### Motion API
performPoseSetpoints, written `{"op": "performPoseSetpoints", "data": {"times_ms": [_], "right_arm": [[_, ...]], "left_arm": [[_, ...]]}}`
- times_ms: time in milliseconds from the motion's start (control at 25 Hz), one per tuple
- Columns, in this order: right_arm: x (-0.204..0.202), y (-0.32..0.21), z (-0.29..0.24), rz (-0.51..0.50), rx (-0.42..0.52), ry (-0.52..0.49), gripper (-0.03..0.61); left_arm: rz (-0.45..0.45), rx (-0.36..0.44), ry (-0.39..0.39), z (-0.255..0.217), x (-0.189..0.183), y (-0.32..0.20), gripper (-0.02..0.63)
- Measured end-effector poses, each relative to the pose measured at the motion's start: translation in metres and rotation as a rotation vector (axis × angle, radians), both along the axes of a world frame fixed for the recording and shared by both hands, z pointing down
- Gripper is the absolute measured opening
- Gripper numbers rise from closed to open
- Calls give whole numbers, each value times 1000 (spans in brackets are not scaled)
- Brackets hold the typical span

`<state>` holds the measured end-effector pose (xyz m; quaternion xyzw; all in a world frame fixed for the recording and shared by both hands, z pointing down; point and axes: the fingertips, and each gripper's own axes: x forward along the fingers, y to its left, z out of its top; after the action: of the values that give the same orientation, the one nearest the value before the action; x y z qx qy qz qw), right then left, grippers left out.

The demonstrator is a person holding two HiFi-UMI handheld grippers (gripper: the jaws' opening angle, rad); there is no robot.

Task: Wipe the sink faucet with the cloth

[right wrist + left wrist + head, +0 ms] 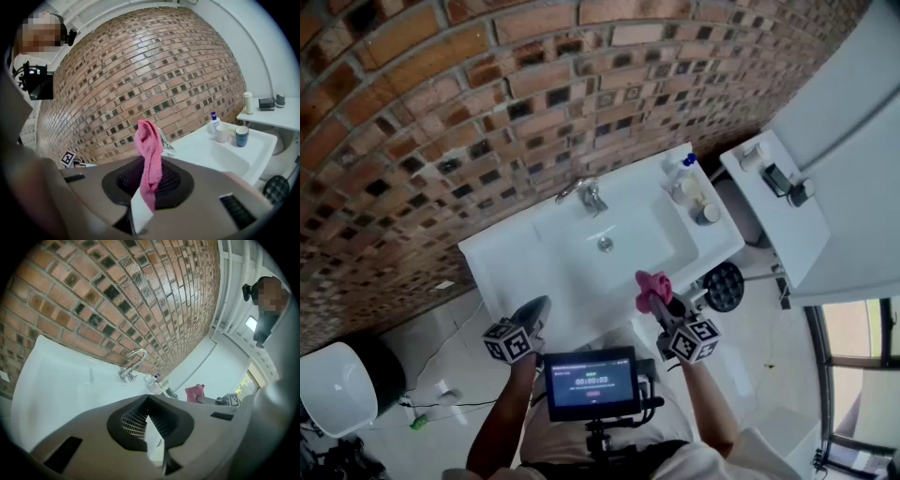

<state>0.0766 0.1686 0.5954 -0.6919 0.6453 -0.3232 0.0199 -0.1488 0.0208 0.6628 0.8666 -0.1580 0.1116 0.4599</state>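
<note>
A chrome faucet stands at the back rim of a white sink, against the brick wall. It also shows in the left gripper view as the faucet and in the right gripper view as the faucet, partly behind the cloth. My right gripper hangs over the sink's front edge, shut on a pink cloth; the cloth stands up from the jaws of the right gripper. My left gripper is at the front left of the sink, shut and holding nothing; the left gripper points toward the faucet.
A soap bottle and cups crowd the sink's right ledge. A white shelf with small items stands further right. A black round object sits below the sink's right corner. A white bowl-shaped fixture is at lower left.
</note>
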Motion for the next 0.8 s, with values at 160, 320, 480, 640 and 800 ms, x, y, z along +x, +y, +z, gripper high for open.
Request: {"op": "performPoseSetpoints", "data": {"times_ms": [160,320,480,640,800], "right_arm": [[3,-22,0,-36,5,14,61],[5,-43,1,-117,-6,52,62],[11,-67,2,-207,-6,53,61],[20,-93,7,-301,-18,79,61],[27,-118,25,-397,-55,138,61]], "left_arm": [[1,2,-3,1,10,-11,-8],[-27,10,-12,-2,17,-19,-8],[-77,19,-22,-6,27,-24,-8],[-138,13,-34,-11,38,-28,-8],[-173,17,-51,-16,50,-32,-8]]}}
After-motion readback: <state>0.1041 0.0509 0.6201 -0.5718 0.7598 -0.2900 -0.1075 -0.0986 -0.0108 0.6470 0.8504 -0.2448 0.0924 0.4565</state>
